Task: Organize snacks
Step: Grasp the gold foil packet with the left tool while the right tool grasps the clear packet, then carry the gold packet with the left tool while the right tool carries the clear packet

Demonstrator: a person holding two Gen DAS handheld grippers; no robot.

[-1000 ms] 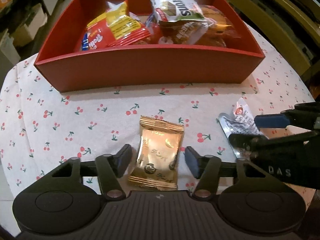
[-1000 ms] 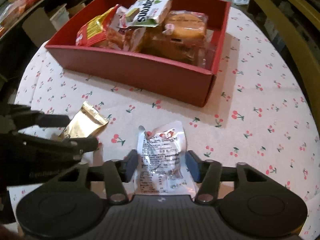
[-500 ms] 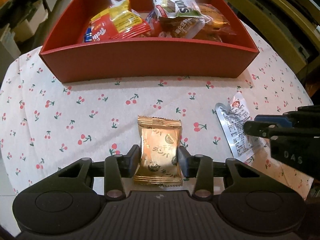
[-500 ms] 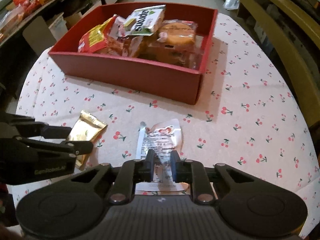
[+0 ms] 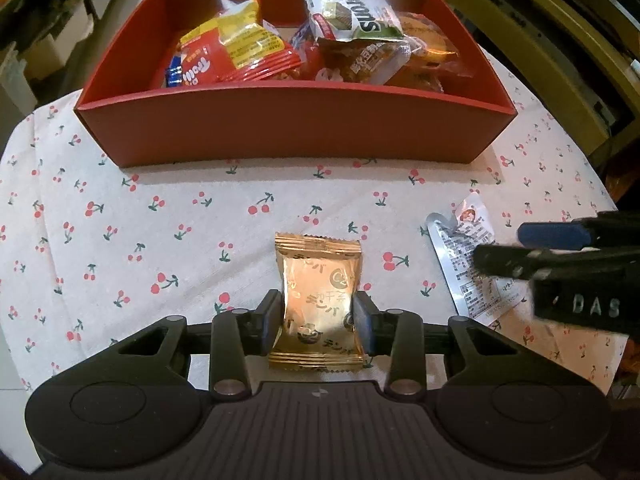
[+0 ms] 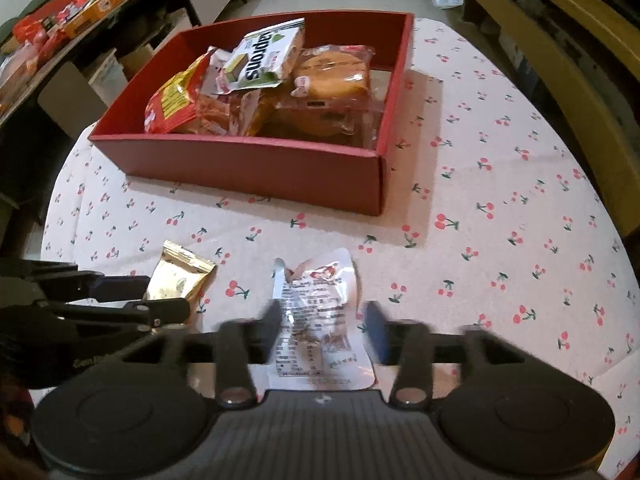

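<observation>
A gold snack packet (image 5: 318, 300) lies on the cherry-print tablecloth (image 5: 160, 240). My left gripper (image 5: 316, 322) is shut on its lower half; both pads touch its sides. It also shows in the right wrist view (image 6: 178, 278). A clear and white snack packet (image 6: 320, 316) lies between the fingers of my right gripper (image 6: 322, 332), which is open with a gap on each side. It shows at the right in the left wrist view (image 5: 468, 260). A red box (image 5: 296, 124) (image 6: 256, 164) behind holds several snacks.
The round table's edge curves close on both sides. Shelves with goods (image 6: 60, 20) stand at the far left. A yellow-green wooden frame (image 6: 560, 20) runs along the right. The right gripper's body (image 5: 576, 276) sits right of the gold packet.
My left gripper has closed onto the gold packet. My right gripper closed on the clear packet half a second ago and has now opened again; its fingers are blurred.
</observation>
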